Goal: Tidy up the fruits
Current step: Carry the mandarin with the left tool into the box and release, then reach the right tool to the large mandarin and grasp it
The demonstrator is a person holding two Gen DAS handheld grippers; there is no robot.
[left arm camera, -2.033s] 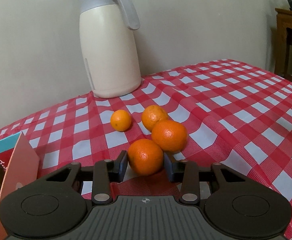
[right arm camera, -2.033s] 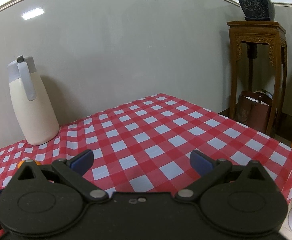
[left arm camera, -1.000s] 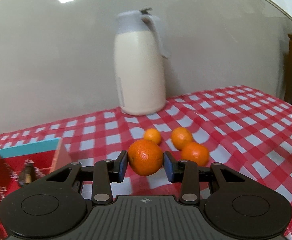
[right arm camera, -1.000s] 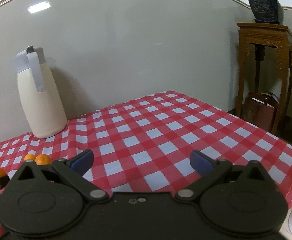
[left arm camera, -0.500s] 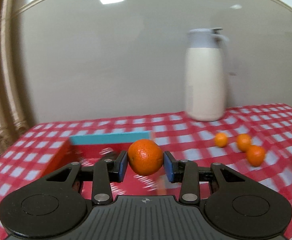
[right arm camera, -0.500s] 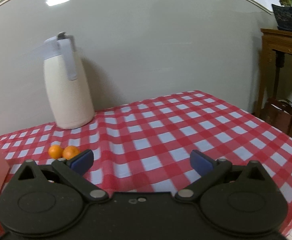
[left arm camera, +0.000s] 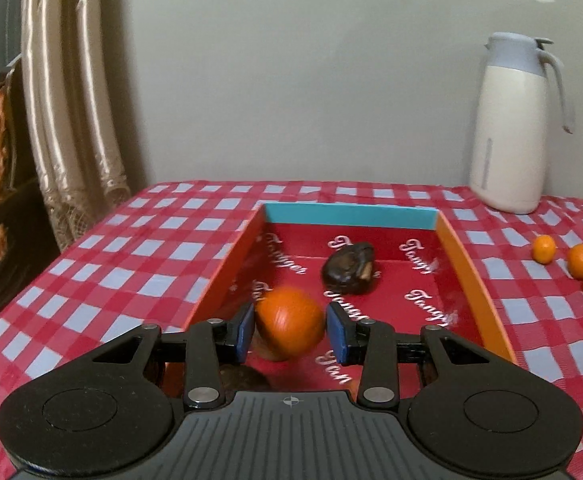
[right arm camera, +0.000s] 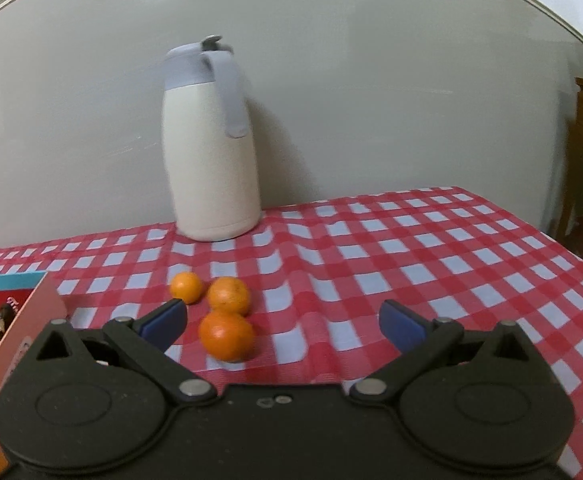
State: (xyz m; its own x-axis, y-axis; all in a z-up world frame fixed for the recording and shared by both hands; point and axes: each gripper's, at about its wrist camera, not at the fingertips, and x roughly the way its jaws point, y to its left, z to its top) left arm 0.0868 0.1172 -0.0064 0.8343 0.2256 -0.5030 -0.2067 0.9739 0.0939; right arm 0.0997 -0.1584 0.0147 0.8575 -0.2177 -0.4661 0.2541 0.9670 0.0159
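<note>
Orange [left arm camera: 290, 322] — clamped btwn left hand-held gripper [left arm camera: 290, 330] pads | above box [left arm camera: 467, 276]

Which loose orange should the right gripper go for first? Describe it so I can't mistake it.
Find the cream jug by the wall; three oranges lie on the checked cloth before it. Take the nearest orange: it is the biggest and touches the middle orange.

orange [left arm camera: 290, 322] pinched between blue pads, hanging over red box [left arm camera: 471, 276] near its front-left corner. three more oranges [right arm camera: 224, 312] clustered on checkered cloth right of box, near jug.
</note>
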